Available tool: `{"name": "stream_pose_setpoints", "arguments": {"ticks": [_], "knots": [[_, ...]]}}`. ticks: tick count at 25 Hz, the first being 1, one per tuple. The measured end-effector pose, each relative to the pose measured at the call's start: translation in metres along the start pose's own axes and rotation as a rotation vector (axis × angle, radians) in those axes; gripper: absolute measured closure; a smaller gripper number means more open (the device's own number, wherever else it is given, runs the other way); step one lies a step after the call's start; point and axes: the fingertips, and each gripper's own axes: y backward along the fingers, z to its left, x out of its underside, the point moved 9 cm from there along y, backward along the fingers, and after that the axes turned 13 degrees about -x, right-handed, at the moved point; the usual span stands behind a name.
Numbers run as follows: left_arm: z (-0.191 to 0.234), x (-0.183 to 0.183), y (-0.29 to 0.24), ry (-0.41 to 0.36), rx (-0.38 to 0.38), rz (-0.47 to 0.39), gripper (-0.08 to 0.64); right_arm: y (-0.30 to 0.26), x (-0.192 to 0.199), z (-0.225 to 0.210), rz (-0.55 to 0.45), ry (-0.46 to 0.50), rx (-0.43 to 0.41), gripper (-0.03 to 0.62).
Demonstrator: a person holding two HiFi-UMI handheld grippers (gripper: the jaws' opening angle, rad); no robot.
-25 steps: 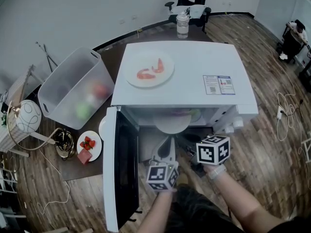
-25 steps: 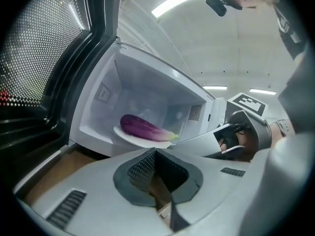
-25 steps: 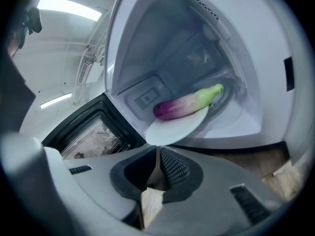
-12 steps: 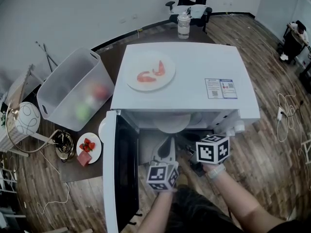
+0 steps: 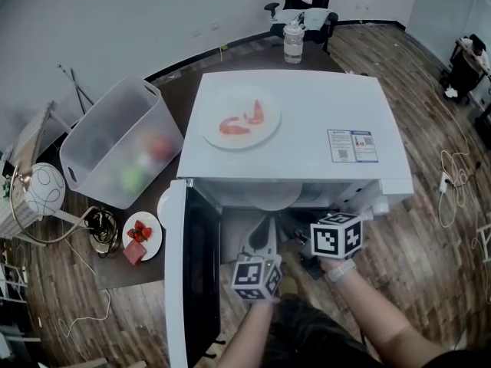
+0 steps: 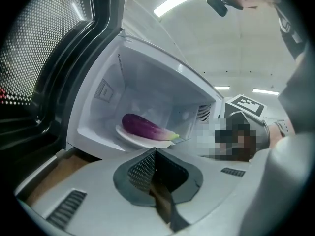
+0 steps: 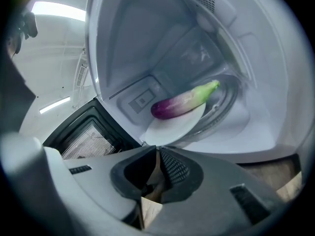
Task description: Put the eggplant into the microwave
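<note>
Eggplant glossy, purple, tapered; round white plate beneath, inside microwave.

I see the purple eggplant, green at its stem end, lying on its side on a white plate inside the open white microwave, just ahead of my left gripper and right gripper, touching neither.

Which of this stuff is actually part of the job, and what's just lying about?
Job: eggplant, white plate under it, open microwave, left tongs, right tongs.
Lying about: shrimp plate, clear bin, strawberry dish, bottle.
</note>
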Motion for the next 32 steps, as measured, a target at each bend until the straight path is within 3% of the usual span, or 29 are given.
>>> {"name": "stream_pose_setpoints", "arguments": {"ticks": [32], "knots": [[0.004,-0.005,-0.014,0.019,-0.021,0.010,0.560,-0.010,-0.006,-0.009,0.013,-0.040,-0.040,0.576]]}}
